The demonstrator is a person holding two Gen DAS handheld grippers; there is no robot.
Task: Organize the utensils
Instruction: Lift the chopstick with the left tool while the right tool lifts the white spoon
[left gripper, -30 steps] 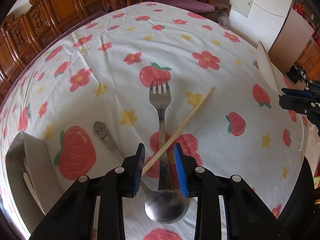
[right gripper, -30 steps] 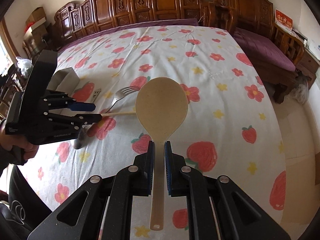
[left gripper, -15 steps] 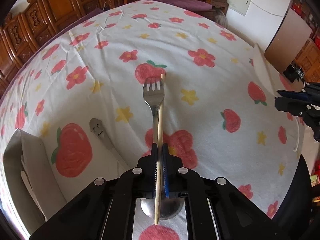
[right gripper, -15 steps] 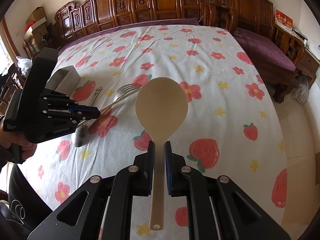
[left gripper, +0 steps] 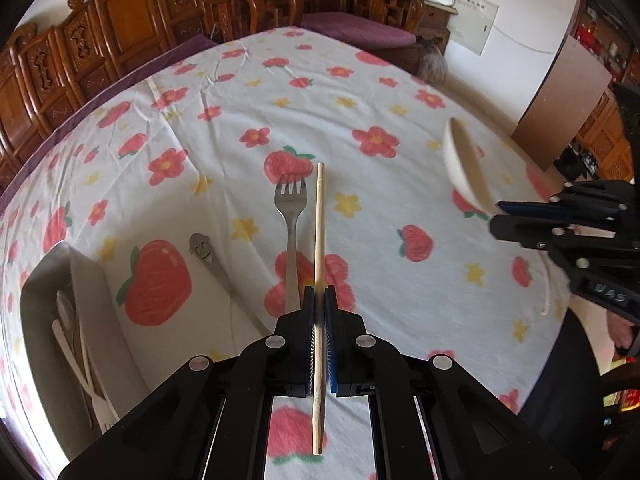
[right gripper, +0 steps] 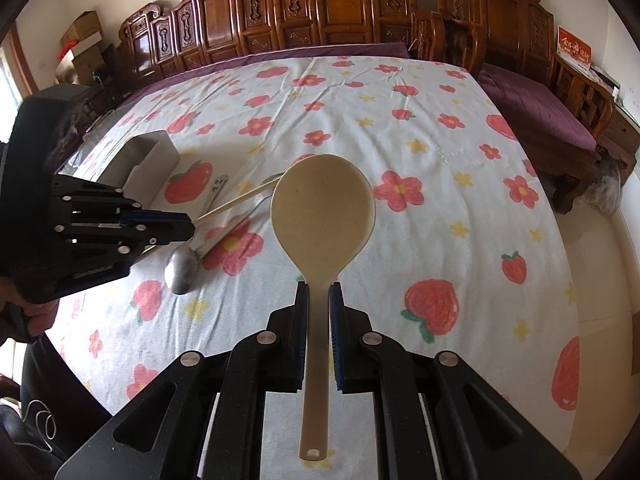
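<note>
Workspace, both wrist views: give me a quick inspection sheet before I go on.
Surface: tablecloth with a strawberry and flower print, wrinkled.
Job's things: fork, smiley spoon and ladle lie on it; holder at left holds pale utensils.
Clutter: nothing seen.
Grippers: left gripper shut on chopstick; right gripper shut on rice paddle.
Cables: nothing seen on the table.
Surroundings: carved wooden chairs, purple cushion.

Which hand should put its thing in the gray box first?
Probably the left. The left gripper is shut on the chopstick, and the gray box sits right beside it. The right gripper, holding the rice paddle, is farther away.
</note>
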